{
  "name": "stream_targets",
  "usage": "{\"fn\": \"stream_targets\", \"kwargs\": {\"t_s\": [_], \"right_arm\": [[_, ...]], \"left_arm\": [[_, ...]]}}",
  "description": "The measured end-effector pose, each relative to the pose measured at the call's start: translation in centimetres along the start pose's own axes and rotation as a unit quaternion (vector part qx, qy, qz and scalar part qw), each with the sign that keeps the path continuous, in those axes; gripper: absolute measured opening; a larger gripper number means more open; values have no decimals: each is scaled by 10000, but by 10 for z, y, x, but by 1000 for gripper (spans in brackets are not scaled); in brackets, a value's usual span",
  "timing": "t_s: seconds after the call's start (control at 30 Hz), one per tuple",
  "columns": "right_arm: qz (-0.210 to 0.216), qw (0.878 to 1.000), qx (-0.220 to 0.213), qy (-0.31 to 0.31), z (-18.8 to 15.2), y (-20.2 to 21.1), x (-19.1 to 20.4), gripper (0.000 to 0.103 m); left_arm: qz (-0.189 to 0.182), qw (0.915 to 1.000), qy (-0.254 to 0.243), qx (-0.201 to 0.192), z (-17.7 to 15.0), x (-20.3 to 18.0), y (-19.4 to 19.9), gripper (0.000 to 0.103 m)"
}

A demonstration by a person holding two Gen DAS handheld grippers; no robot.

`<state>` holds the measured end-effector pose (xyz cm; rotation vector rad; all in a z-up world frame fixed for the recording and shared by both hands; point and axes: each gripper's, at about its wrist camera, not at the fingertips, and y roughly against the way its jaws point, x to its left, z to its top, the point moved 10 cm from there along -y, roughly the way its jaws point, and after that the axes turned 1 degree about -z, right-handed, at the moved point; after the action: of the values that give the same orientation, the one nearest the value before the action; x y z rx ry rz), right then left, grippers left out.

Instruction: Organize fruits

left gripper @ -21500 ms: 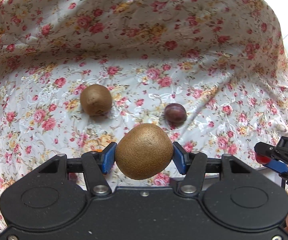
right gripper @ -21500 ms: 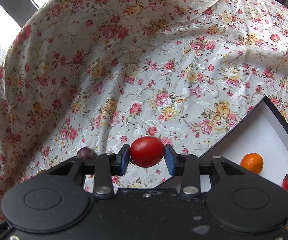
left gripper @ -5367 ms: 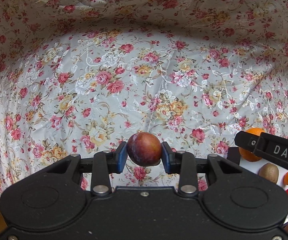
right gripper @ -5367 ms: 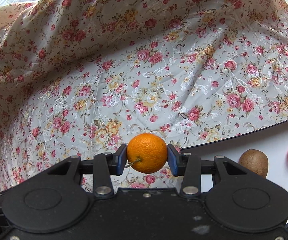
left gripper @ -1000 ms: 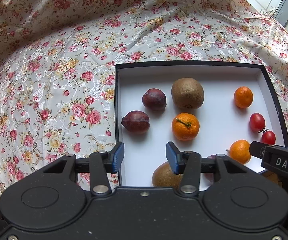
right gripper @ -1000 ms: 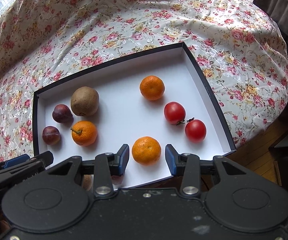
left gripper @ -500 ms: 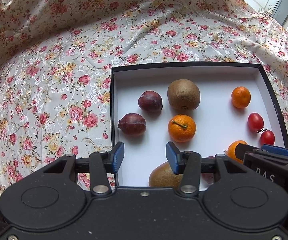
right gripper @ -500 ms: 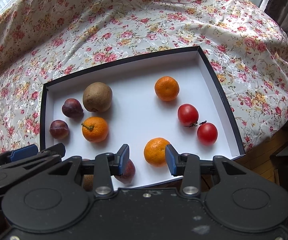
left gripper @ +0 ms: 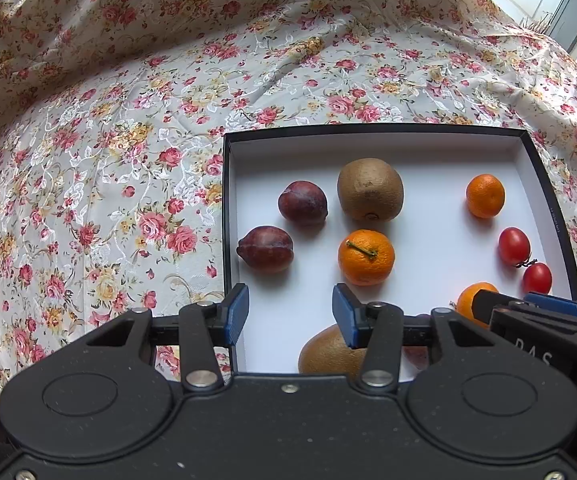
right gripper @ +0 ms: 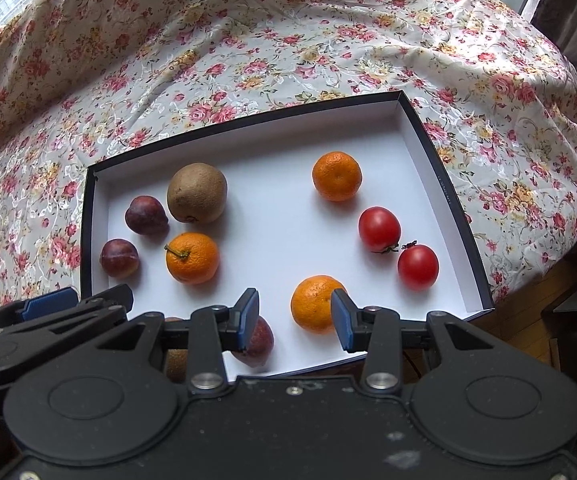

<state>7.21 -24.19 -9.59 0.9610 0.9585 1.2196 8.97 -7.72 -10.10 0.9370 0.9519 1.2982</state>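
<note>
Now both hand-held grippers, left [left gripper: 290,314] and right [right gripper: 294,316], are spread and empty; soft plums [left gripper: 302,203] need gentle side squeezes.

The box [right gripper: 446,200] keeps a bare white lane down its middle, between the kiwi [right gripper: 197,192] and stemmed orange [right gripper: 192,258] on one side and the tomatoes [right gripper: 379,229] on the other. The floral cloth [right gripper: 248,60] beyond its far edge lies bare.

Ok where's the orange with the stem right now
In the left wrist view the orange with the stem lies in the left half of the white box, just in front of the kiwi and right of the two plums, held by neither claw.
</note>
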Motion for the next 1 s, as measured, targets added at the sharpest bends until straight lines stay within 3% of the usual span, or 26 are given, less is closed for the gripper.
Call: {"fn": "stream_targets", "kwargs": {"t_s": [1.0], "right_arm": [[-1,10000,16,-19,-1,-1,-1,43]], "left_arm": [[-24,10000,12,58,-1,0,-2,55]]}}
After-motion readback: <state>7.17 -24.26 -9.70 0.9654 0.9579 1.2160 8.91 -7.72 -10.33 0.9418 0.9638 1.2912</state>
